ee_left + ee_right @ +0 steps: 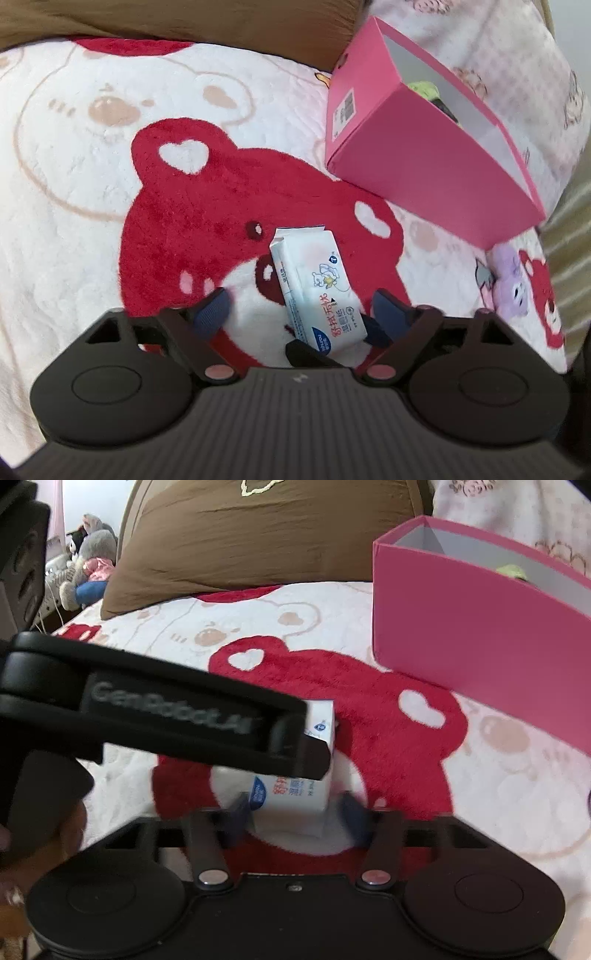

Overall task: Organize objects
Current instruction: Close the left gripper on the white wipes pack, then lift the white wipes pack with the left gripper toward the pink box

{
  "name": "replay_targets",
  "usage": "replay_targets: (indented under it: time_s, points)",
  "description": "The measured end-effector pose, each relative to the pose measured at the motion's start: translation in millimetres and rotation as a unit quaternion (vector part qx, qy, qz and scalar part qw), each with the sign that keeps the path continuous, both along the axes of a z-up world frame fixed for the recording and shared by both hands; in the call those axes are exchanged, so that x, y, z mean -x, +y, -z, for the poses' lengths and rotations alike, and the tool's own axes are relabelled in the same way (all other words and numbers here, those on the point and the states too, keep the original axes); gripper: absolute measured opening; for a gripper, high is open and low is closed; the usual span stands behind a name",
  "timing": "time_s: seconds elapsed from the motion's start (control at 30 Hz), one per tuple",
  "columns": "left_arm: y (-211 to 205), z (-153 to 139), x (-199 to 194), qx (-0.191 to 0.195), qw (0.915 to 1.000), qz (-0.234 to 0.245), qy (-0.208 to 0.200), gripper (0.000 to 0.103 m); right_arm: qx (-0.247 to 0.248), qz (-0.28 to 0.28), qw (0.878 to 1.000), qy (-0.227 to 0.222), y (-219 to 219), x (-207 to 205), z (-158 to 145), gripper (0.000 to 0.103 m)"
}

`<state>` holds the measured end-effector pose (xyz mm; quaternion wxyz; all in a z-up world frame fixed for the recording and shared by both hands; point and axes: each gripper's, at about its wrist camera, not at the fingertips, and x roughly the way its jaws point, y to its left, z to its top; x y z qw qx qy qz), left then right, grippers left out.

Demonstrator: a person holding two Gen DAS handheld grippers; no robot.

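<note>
A white wet-wipes pack with red and blue print lies on the bear-print blanket. My left gripper is open, its blue fingertips either side of the pack, which sits close to the right one. In the right wrist view the pack lies between the open fingers of my right gripper, partly hidden by the left gripper's black body crossing above it. Whether either gripper touches the pack I cannot tell. A pink open box stands to the right, also in the right wrist view.
A green and dark item lies inside the pink box. A brown pillow is at the head of the bed, plush toys beyond it at the left. A small purple plush lies at the bed's right edge.
</note>
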<state>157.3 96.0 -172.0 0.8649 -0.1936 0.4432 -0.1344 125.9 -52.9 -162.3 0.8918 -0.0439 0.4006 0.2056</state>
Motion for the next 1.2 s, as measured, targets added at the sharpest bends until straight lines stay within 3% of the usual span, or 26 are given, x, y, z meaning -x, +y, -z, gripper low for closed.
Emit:
replay_targets:
  time_s: [0.03,0.17,0.47,0.53,0.67,0.93,1.2]
  points:
    - [-0.4,0.5,0.4,-0.003,1.0000,-0.003,-0.002,0.050,-0.002,0.002,1.000,-0.001,0.9,0.9,-1.6,0.048]
    - [-1.4,2.9,1.8,0.023,0.9996,0.014,0.006,0.040,-0.015,0.008,1.000,-0.002,2.1,7.5,-0.4,0.047]
    - [-21.8,8.5,14.6,0.000,0.9992,0.040,0.000,0.040,-0.025,0.013,1.000,-0.001,-11.4,18.3,4.8,0.047]
    - [-23.3,8.2,23.5,0.012,0.9985,0.053,-0.009,0.040,0.000,-0.002,1.000,0.000,-8.8,19.3,4.4,0.046]
    - [-35.4,5.8,33.9,-0.006,0.9977,0.066,-0.015,0.040,0.026,0.003,1.000,0.000,-9.0,27.6,1.1,0.046]
    - [-29.1,8.1,40.1,0.035,0.9986,0.033,0.019,0.033,0.042,0.001,0.999,-0.011,-12.5,46.4,-1.2,0.046]
    - [-37.5,1.0,46.9,0.037,0.9982,0.046,0.013,0.030,0.034,0.002,0.999,-0.024,-22.1,55.1,-4.0,0.046]
